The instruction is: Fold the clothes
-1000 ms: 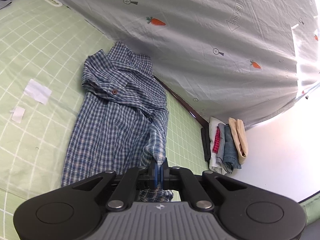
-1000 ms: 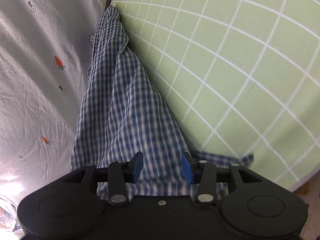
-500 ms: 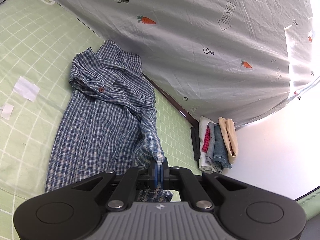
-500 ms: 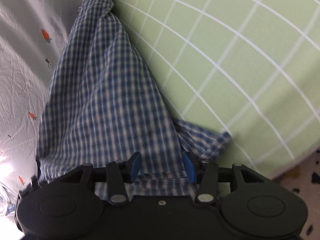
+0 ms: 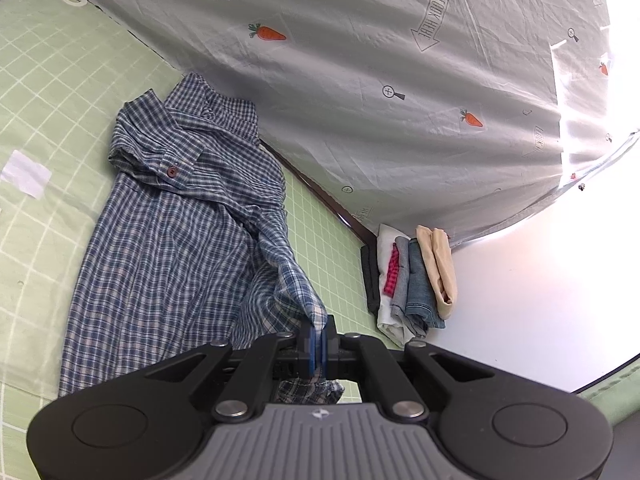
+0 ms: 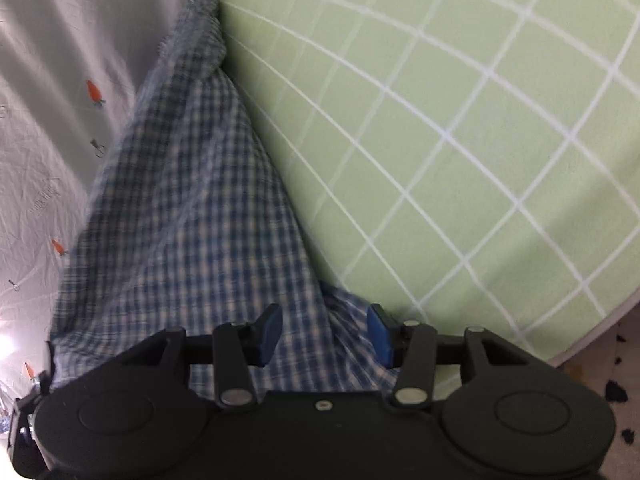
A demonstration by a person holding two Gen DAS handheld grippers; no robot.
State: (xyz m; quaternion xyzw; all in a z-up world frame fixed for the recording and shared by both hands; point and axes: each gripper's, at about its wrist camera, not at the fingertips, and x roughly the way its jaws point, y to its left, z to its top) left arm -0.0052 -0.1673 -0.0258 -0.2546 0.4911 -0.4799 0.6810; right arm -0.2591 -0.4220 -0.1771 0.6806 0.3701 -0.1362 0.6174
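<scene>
Pinching plaid shirt (image 5: 176, 240) hem, my left gripper (image 5: 316, 344) clamped; right gripper (image 6: 325, 330) agape over cloth near bed (image 6: 460, 120) edge. Next: close right.

Right tool (image 6: 324, 334) jaws apart over plaid shirt (image 6: 180, 216), green sheet (image 6: 460, 128) beside.

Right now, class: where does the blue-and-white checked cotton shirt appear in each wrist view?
Left wrist: blue-and-white checked cotton shirt left of centre, spread on the bed.
Right wrist: shirt left of centre, rising from the jaws.
Shared landmark: grey carrot-print sheet.
</scene>
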